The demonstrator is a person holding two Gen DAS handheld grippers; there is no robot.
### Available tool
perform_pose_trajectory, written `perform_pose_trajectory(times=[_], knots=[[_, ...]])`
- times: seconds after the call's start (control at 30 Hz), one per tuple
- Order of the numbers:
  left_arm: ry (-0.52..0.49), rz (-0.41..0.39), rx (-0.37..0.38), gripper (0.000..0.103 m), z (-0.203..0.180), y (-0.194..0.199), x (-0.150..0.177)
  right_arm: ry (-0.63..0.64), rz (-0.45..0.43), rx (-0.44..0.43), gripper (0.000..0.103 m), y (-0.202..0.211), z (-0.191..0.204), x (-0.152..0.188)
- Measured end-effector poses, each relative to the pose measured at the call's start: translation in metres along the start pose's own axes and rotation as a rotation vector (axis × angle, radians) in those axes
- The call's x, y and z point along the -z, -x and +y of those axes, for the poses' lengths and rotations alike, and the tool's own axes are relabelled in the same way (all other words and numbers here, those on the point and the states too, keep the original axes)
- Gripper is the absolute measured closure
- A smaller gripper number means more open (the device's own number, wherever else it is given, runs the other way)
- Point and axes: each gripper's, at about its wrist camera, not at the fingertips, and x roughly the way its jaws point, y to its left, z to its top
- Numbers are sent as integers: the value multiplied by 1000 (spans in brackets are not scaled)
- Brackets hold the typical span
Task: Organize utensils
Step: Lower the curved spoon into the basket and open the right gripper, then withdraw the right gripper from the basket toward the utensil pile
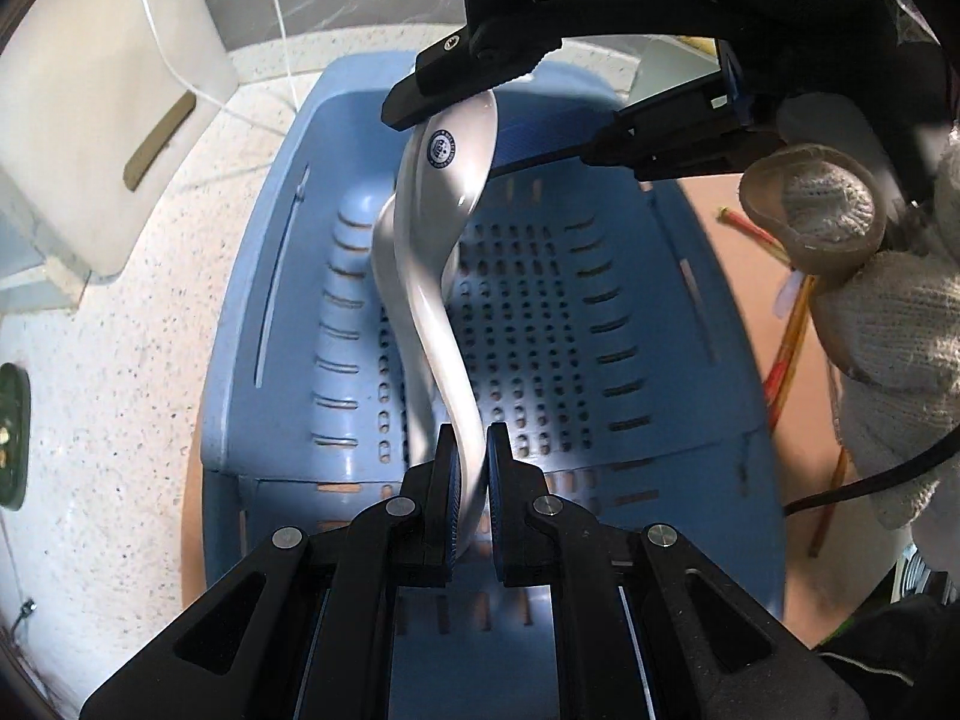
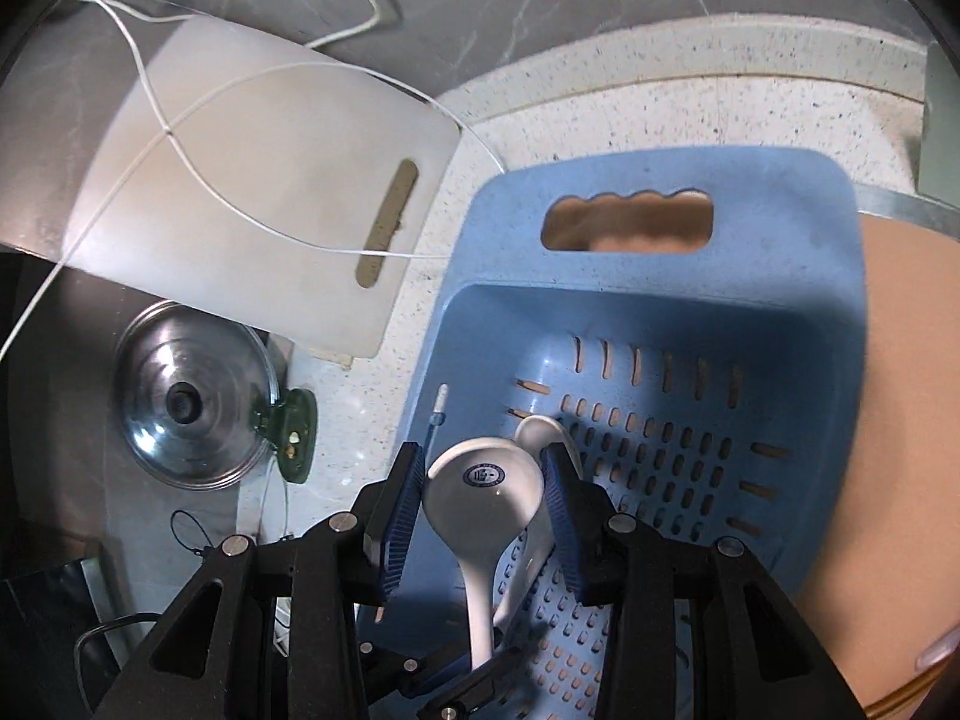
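Observation:
A white ceramic spoon (image 1: pixel 441 276) with a round blue mark on the back of its bowl hangs over a blue perforated basket (image 1: pixel 678 324). My left gripper (image 1: pixel 473 450) is shut on the spoon's handle. In the right wrist view my right gripper (image 2: pixel 483 474) is open, its blue pads on both sides of the spoon's bowl (image 2: pixel 486 492), with small gaps. A second white spoon (image 2: pixel 543 438) lies in the basket (image 2: pixel 660 312) behind it. The right gripper shows at the top of the left wrist view (image 1: pixel 498 120).
A white cutting board (image 2: pixel 258 192) with a white cord over it lies at the left on the speckled counter (image 2: pixel 660 96). A glass pot lid (image 2: pixel 192 402) sits at the lower left. Red and yellow chopsticks (image 1: pixel 786 324) lie on a tan mat right of the basket.

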Motion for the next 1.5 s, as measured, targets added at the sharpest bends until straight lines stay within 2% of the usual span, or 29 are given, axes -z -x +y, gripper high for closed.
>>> perform_pose_trajectory(times=[0.33, 0.6, 0.7, 0.8, 0.97, 1.23, 1.5], knots=[[12, 49, -13, 96, 8, -11, -8, -68, 45, 12, 66, -19, -13, -7], [18, 48, -10, 95, 12, -14, -12, -60, 65, 56, 64, -28, -12, -7], [21, 42, -53, 95, 17, -12, -10, -58, 74, 68, 64, -32, -11, -7], [22, 34, -69, 91, 15, -5, -7, -47, 96, 77, 64, -37, -9, -6], [47, 23, -74, 91, 21, 2, -6, -20, 110, 84, 63, -40, -3, -3], [56, -6, -78, 91, 20, 20, -3, 46, 63, 92, 60, -16, 6, -1], [44, -61, -105, 90, 10, 56, 6, 170, -31, 67, 59, 56, 10, 22]])
